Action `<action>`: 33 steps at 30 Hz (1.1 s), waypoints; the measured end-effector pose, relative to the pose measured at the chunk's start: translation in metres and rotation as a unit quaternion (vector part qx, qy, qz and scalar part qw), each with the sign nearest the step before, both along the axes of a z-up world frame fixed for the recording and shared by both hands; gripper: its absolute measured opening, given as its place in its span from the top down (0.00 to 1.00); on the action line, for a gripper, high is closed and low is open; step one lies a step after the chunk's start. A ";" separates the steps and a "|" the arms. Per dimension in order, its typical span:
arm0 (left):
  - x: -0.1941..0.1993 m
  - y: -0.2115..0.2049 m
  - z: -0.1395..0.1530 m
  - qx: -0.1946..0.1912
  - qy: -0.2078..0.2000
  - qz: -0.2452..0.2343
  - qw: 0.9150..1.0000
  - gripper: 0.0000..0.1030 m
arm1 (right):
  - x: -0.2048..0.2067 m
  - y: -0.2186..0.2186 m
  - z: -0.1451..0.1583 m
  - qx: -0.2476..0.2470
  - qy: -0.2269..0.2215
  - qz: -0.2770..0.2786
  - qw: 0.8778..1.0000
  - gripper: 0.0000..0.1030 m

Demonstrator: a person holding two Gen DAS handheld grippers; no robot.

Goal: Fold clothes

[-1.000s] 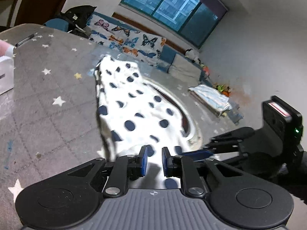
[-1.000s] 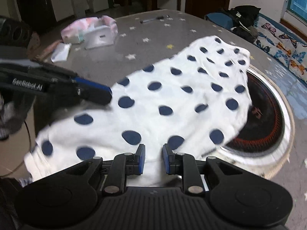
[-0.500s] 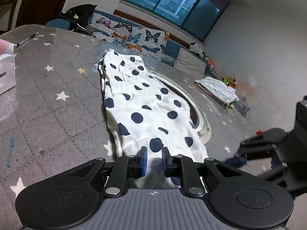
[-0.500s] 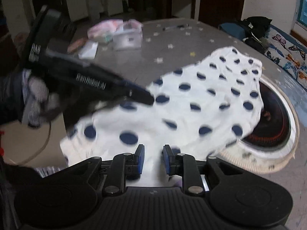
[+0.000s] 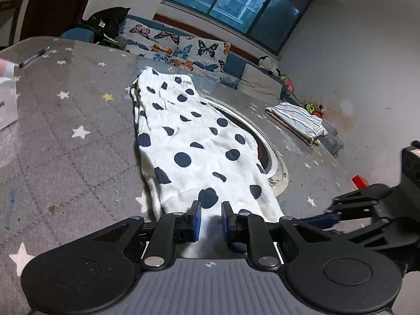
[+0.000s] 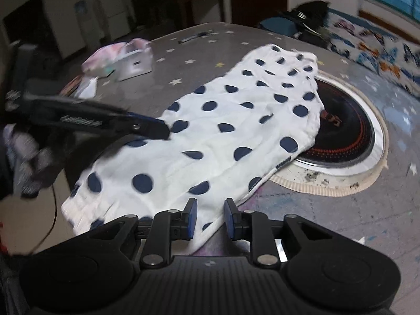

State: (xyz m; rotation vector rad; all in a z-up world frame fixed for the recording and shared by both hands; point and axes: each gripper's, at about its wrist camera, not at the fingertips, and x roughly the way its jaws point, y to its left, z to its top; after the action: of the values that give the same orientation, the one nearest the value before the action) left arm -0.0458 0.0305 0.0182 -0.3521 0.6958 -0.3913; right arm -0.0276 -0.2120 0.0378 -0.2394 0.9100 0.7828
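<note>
Left wrist view looks along the left tongs (image 5: pixel 208 216), whose blue-padded fingers (image 5: pixel 195 220) stand a little apart, spread over the near hem of a white cotton garment with navy polka dots (image 5: pixel 194 147). The cloth passes between the pads, but they do not appear to press it. The garment lies flat and long on the grey star-patterned table (image 5: pixel 65 141), running from the tongs toward 12 o'clock, its elastic waistband at the far end. Its right edge drapes over a round black inset burner with a pale metal rim (image 5: pixel 273 157) at 1 o'clock. A folded striped cloth (image 5: pixel 296 122) sits well apart at 2 o'clock, and a dark marker pen (image 5: pixel 32 57) lies near the table edge at 10 o'clock. The right tongs (image 5: pixel 341 215) show at 3 o'clock, low beside the garment's near corner.

From the right wrist view, the right tongs (image 6: pixel 208 219) are spread as well, with the garment's near corner lying between the blue pads and untouched by them. The garment (image 6: pixel 225 136) stretches toward 1 o'clock, covering part of the burner (image 6: pixel 346 131). The left tongs (image 6: pixel 149 127), blurred, reach in from 9 o'clock over the cloth's left edge. A pink and white tissue pack (image 6: pixel 123 57) rests at 11 o'clock.
</note>
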 end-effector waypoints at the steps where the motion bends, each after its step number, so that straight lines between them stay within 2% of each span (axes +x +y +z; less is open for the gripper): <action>1: -0.002 0.000 0.003 0.000 -0.004 0.000 1.000 0.82 | 0.002 -0.001 -0.001 0.007 0.003 -0.008 1.000 0.78; 7: -0.008 0.000 0.012 -0.006 -0.021 -0.007 1.000 0.82 | 0.008 -0.006 0.002 0.044 0.021 -0.030 0.998 0.78; 12: -0.006 -0.005 0.002 0.002 -0.004 -0.010 1.000 0.82 | 0.007 0.004 -0.009 0.019 0.013 -0.023 0.999 0.80; 13: -0.006 -0.006 0.000 0.005 -0.003 -0.011 1.000 0.82 | 0.005 0.006 -0.010 0.013 0.008 -0.022 1.000 0.82; 15: -0.007 -0.006 -0.002 0.011 -0.001 -0.015 1.000 0.82 | 0.003 0.005 -0.009 0.002 -0.003 -0.022 1.000 0.94; 17: -0.007 -0.006 -0.004 0.017 0.000 -0.017 1.000 0.82 | 0.001 0.004 -0.010 -0.011 -0.009 -0.023 1.000 0.97; 22: -0.007 -0.005 -0.008 0.025 0.010 -0.016 1.000 0.82 | 0.004 -0.003 -0.007 -0.011 -0.011 -0.023 1.000 0.97; 26: -0.006 -0.008 0.003 0.028 -0.003 -0.022 0.999 0.82 | 0.019 -0.011 0.006 0.007 -0.020 -0.036 0.999 0.91; 30: 0.001 -0.014 0.014 0.033 -0.016 -0.029 0.999 0.81 | 0.048 -0.020 0.011 0.016 -0.037 -0.067 0.997 0.91; 33: 0.011 -0.016 0.015 0.040 -0.013 -0.026 0.999 0.81 | 0.075 -0.030 0.005 0.023 -0.032 -0.095 0.995 0.91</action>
State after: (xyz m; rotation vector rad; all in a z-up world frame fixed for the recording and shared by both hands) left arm -0.0349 0.0140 0.0330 -0.2543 0.6941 -0.4155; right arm 0.0478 -0.2420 0.0427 -0.1334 0.8395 0.6155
